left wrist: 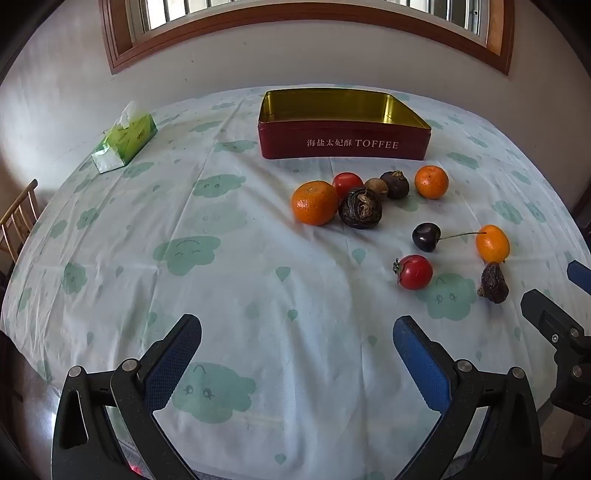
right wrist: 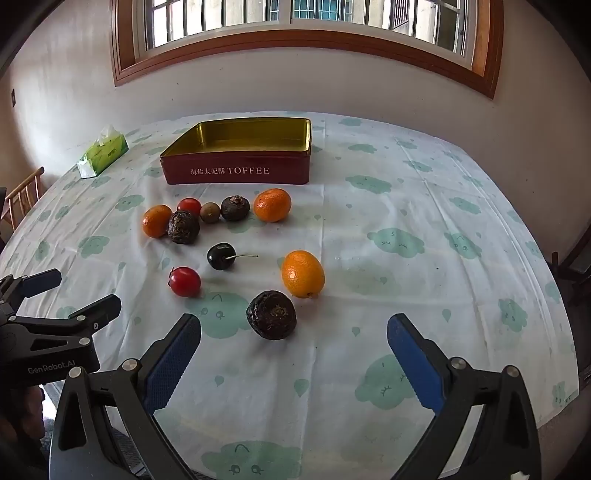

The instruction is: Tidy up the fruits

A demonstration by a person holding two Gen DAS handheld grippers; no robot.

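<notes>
Both grippers, left gripper [left wrist: 297, 334] and right gripper [right wrist: 294, 332], spread, empty | nearest dark wrinkled fruit [right wrist: 271, 319]: likely light, soft-skinned; pinch gently across middle | toffee tin [right wrist: 236, 173] holds nothing

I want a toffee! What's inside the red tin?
The red tin has no lid and shows only its bare gold inside. No sweets or fruit show. Its front wall hides the nearest strip of the floor.

Green tissue box [left wrist: 123, 142] far left on cloud-print tablecloth [left wrist: 221, 258]; window [right wrist: 295, 22] behind.
</notes>
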